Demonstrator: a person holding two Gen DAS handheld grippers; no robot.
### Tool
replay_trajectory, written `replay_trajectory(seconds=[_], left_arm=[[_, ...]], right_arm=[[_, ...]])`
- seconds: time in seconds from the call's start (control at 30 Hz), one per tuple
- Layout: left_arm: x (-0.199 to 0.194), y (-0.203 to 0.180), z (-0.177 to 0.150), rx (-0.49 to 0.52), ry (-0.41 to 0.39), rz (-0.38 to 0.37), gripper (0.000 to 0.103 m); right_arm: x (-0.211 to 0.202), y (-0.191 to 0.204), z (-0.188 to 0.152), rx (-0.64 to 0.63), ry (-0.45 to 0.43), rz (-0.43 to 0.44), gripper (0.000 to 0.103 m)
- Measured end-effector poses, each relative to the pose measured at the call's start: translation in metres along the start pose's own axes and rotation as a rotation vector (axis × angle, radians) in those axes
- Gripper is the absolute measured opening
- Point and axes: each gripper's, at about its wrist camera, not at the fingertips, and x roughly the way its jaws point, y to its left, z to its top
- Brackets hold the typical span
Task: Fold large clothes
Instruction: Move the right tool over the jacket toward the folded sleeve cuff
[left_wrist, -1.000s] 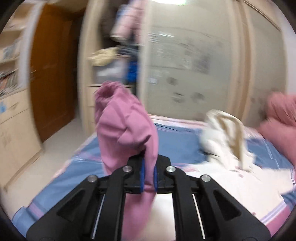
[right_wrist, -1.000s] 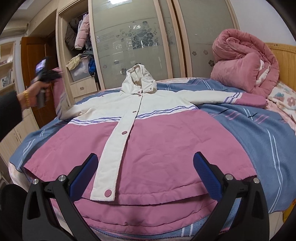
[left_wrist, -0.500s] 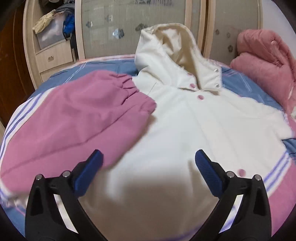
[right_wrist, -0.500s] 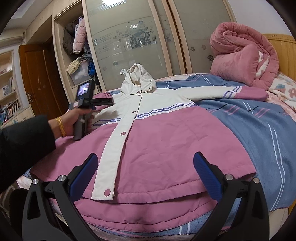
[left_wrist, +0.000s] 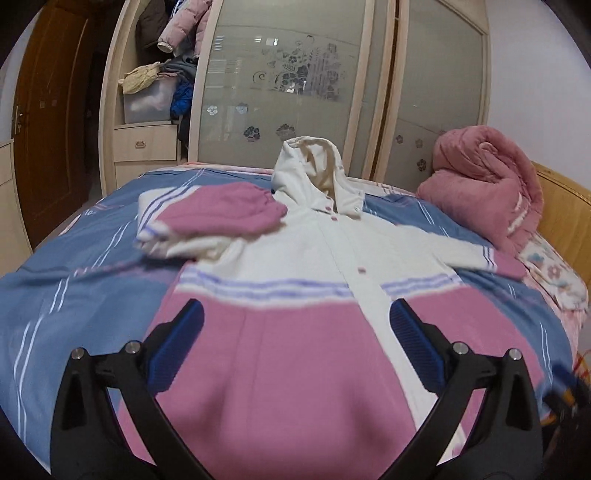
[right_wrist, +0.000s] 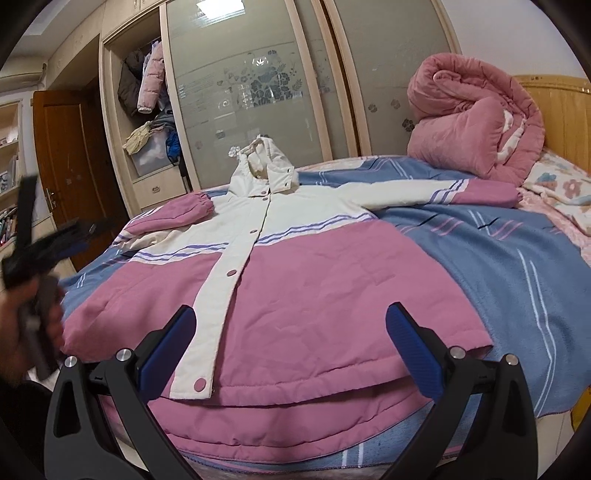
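Note:
A large pink and cream hooded jacket (left_wrist: 295, 332) (right_wrist: 295, 295) lies face up on the bed, hood at the far end. Its left sleeve (left_wrist: 218, 214) (right_wrist: 173, 216) is folded in over the chest, pink cuff near the collar. The right sleeve (right_wrist: 443, 194) stretches out flat toward the quilt. My left gripper (left_wrist: 295, 332) is open and empty above the jacket's lower body; it also shows blurred at the left of the right wrist view (right_wrist: 44, 243). My right gripper (right_wrist: 288, 336) is open and empty over the jacket's hem.
A rolled pink quilt (right_wrist: 472, 122) sits at the bed's far right by the wooden headboard (right_wrist: 561, 122). The bed has a blue striped blanket (right_wrist: 498, 258). A wardrobe with glass doors (right_wrist: 258, 92) and open shelves stands behind; a brown door (right_wrist: 70, 166) is at left.
My left gripper let go of the left sleeve, which now lies folded over the chest, and pulled back toward the hem. The right gripper stayed nearly still.

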Motion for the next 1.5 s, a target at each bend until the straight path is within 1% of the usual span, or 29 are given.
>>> replay_trajectory(seconds=[0.07, 0.13, 0.17, 0.2, 0.23, 0.3, 0.4, 0.53, 0.6, 0.77, 0.87, 0.97, 1.0, 1.07, 1.33, 1.5], left_arm=[[-0.001, 0.003, -0.018, -0.045, 0.023, 0.013, 0.101], [0.004, 0.004, -0.028, -0.075, 0.096, 0.005, 0.101], [0.009, 0.003, -0.029, -0.067, 0.117, 0.007, 0.101], [0.008, -0.001, -0.029, -0.039, 0.117, 0.018, 0.101], [0.005, -0.006, -0.030, -0.005, 0.100, 0.039, 0.101], [0.003, -0.011, -0.033, 0.025, 0.086, 0.052, 0.101], [0.000, -0.013, -0.034, 0.015, 0.089, 0.035, 0.101], [-0.003, -0.018, -0.035, 0.043, 0.083, 0.042, 0.101], [-0.006, -0.018, -0.035, 0.052, 0.075, 0.045, 0.101], [-0.012, -0.013, -0.034, 0.041, 0.052, 0.056, 0.101], [-0.012, -0.008, -0.033, 0.032, 0.055, 0.057, 0.101], [-0.014, -0.007, -0.033, 0.034, 0.042, 0.062, 0.101], [-0.014, -0.008, -0.033, 0.037, 0.039, 0.056, 0.101], [-0.014, -0.009, -0.033, 0.041, 0.042, 0.026, 0.101], [-0.007, -0.021, -0.037, 0.062, 0.067, 0.008, 0.101], [-0.006, -0.025, -0.037, 0.071, 0.059, 0.006, 0.101]], right_arm=[[0.001, 0.002, -0.001, -0.022, -0.008, -0.015, 0.102], [0.003, 0.004, -0.001, -0.039, -0.007, -0.024, 0.102], [0.005, 0.006, -0.001, -0.051, -0.009, -0.034, 0.102], [0.005, 0.007, -0.001, -0.055, -0.011, -0.039, 0.102], [0.006, 0.007, -0.001, -0.058, -0.012, -0.044, 0.102], [0.008, 0.011, -0.002, -0.065, -0.012, -0.055, 0.102], [0.008, 0.017, -0.003, -0.098, -0.031, -0.066, 0.102], [0.008, 0.021, 0.000, -0.130, -0.054, -0.071, 0.102], [0.011, 0.019, 0.006, -0.135, -0.065, -0.070, 0.102], [0.020, 0.005, 0.035, -0.133, -0.112, -0.085, 0.102], [0.022, -0.003, 0.043, -0.126, -0.136, -0.093, 0.102], [0.026, -0.012, 0.039, -0.080, -0.105, -0.093, 0.102], [0.028, -0.015, 0.037, -0.051, -0.084, -0.086, 0.102], [0.028, -0.016, 0.034, -0.028, -0.072, -0.074, 0.102], [0.029, -0.005, 0.027, -0.078, -0.051, -0.051, 0.102], [0.030, -0.013, 0.027, -0.043, -0.030, -0.028, 0.102]])
